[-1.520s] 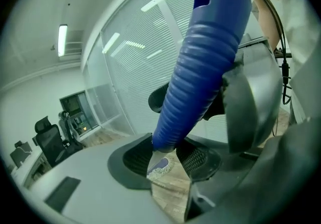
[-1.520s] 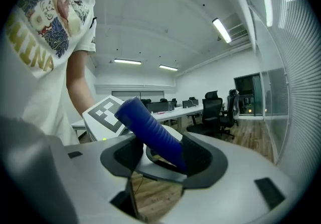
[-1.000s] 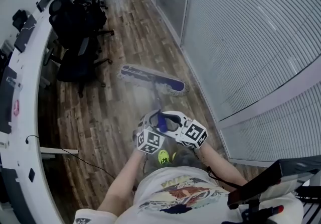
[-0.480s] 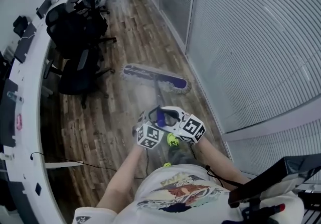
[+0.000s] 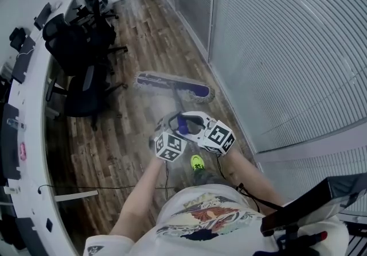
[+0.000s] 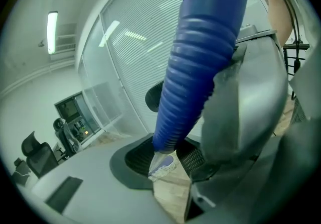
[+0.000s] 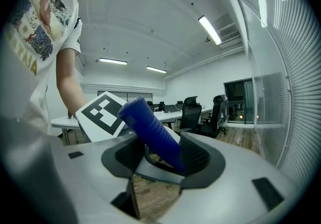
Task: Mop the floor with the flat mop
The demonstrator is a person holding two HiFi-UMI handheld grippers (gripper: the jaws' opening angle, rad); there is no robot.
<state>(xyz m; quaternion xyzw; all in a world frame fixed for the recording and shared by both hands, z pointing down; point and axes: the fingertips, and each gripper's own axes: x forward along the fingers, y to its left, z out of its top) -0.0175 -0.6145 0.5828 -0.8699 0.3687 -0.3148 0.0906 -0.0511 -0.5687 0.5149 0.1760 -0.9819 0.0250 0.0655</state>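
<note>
Near the middle of the head view the left tool (image 5: 172,130) and the right tool (image 5: 194,128) sat side by side, marker cubes facing up, both clamped on the ribbed blue grip (image 5: 184,124) at the top of the flat mop (image 5: 179,101); in the left tool's own view the grip rose steeply between the jaws with the pads pressed against it; in the right tool's view the same grip slanted across between jaws closed on it. From the grip the pole ran up the frame to the mop head (image 5: 172,84), which lay flat on the wooden floor (image 5: 129,134) just above centre, stretched across the frame; its right end lay near the foot of the glass wall with blinds (image 5: 287,48), its left end near a black office chair (image 5: 86,91). More chairs (image 5: 74,37) stood toward the upper left beside the curved white surface (image 5: 31,85) along the left edge; a thin cable (image 5: 86,187) crossed the floor at lower left; a neon-yellow shoe (image 5: 196,162) showed just below the tools.
</note>
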